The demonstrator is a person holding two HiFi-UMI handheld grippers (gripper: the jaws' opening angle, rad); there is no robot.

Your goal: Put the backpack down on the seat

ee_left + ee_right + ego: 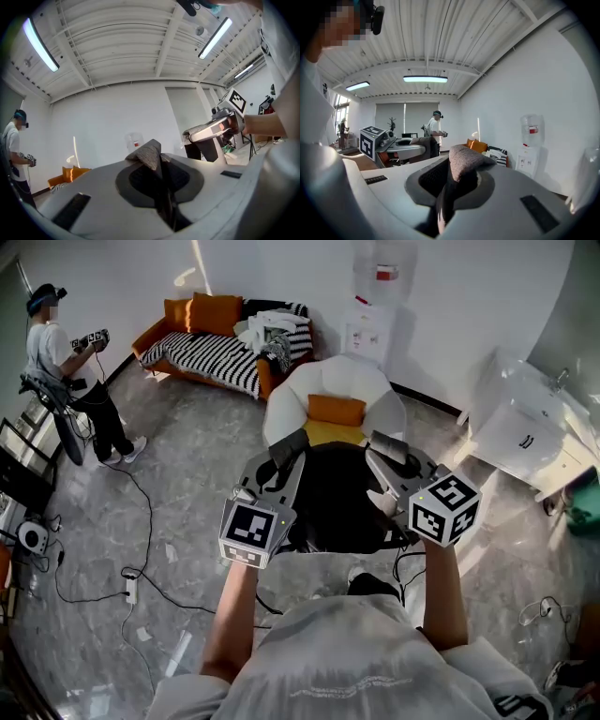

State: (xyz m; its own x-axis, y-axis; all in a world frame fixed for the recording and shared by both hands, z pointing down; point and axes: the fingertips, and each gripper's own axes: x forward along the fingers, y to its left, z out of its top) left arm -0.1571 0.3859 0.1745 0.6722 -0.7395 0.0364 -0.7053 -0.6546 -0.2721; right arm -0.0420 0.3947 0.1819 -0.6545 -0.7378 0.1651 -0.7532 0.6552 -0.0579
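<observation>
Head view: holding backpack [337,498] up at centre, with left gripper [284,454] at its 10 o'clock and right gripper [382,454] at its 2 o'clock. Just beyond the pack at 12 o'clock, white chair [281,404] with orange cushion [336,411] on the seat.

Left gripper view: clamped tight on grey left strap [149,154], poking up from closed jaws. Right gripper at 3 o'clock.

Right gripper view: likewise pinched shut on right strap [464,164]. Left gripper at 9 o'clock.

Right gripper [454,180]: clamped on grey backpack strap [465,161]
Left gripper [415,149]: at 9 o'clock
Water dispenser [530,140]: at 3 o'clock
</observation>
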